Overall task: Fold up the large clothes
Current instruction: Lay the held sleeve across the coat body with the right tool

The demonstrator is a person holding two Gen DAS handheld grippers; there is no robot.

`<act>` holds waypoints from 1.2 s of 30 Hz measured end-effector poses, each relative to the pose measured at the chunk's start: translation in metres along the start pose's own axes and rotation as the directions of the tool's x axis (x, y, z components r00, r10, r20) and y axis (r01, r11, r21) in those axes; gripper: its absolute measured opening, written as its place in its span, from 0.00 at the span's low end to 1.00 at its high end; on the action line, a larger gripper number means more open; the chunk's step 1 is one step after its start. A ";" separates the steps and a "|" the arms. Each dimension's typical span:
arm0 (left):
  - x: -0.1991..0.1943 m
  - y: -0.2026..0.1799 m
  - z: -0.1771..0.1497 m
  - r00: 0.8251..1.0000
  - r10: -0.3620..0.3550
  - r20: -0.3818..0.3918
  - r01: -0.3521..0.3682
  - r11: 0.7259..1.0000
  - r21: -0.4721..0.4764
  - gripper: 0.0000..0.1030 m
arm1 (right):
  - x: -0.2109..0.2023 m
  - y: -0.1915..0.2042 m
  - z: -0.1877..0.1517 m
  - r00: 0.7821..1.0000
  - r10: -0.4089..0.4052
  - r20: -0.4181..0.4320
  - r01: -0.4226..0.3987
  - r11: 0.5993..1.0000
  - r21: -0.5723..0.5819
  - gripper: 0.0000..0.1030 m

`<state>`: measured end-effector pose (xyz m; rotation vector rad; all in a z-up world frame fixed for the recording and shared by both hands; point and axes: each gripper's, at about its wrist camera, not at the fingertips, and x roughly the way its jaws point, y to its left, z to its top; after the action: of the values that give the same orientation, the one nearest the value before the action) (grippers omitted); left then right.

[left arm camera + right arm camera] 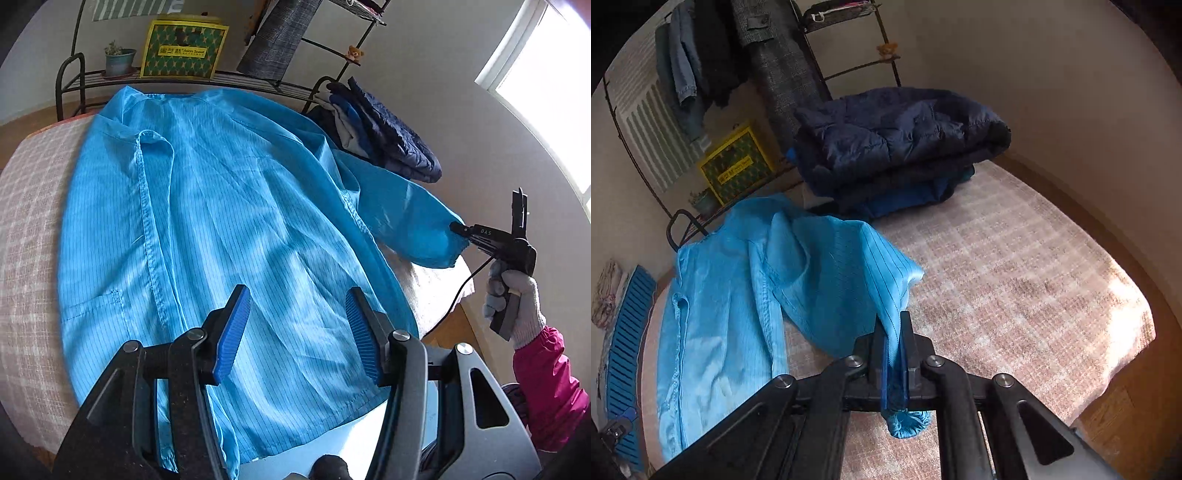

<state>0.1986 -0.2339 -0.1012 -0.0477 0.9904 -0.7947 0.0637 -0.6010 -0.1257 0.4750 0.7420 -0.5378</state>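
lying spread face up on the checked bed cover (1015,266), the blue coat (221,229) is looking thin, light and slippery, likely sliding and billowing if pulled fast; cuffs, hem and shoulder seams are seeming the best holds. its long axis is running from the collar near the far edge to the hem at the near edge. the right gripper (895,354) is pinching the sleeve (849,273) just above the cuff, lifting it sideways. the left gripper (297,332) is hovering with jaws apart over the hem, gripping nothing.

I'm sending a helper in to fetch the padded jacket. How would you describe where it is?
Find the checked table with the light blue coat spread on it. Behind the coat sits a stack of folded clothes. The dark navy quilted jacket lies on top, puffy and stitched in squares, unlike the thin coat.
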 end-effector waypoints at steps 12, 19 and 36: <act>-0.014 0.037 0.006 0.999 0.014 0.041 -0.010 0.995 -0.102 0.54 | -0.045 0.159 -0.073 0.974 0.219 -0.057 -0.217 0.829 -0.516 0.02; -0.015 0.064 0.005 0.998 0.045 0.039 -0.037 0.982 -0.187 0.54 | 0.013 0.215 -0.180 0.919 0.162 -0.360 -0.377 0.633 -0.676 0.02; 0.033 0.057 0.001 0.995 -0.051 -0.086 0.032 0.978 -0.205 0.54 | -0.033 0.161 -0.160 0.708 0.507 -0.491 -0.703 0.568 -0.428 0.33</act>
<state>0.2420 -0.2134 -0.1460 -0.2111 1.1575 -0.7360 0.0613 -0.3764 -0.1706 0.1957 0.9393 0.4696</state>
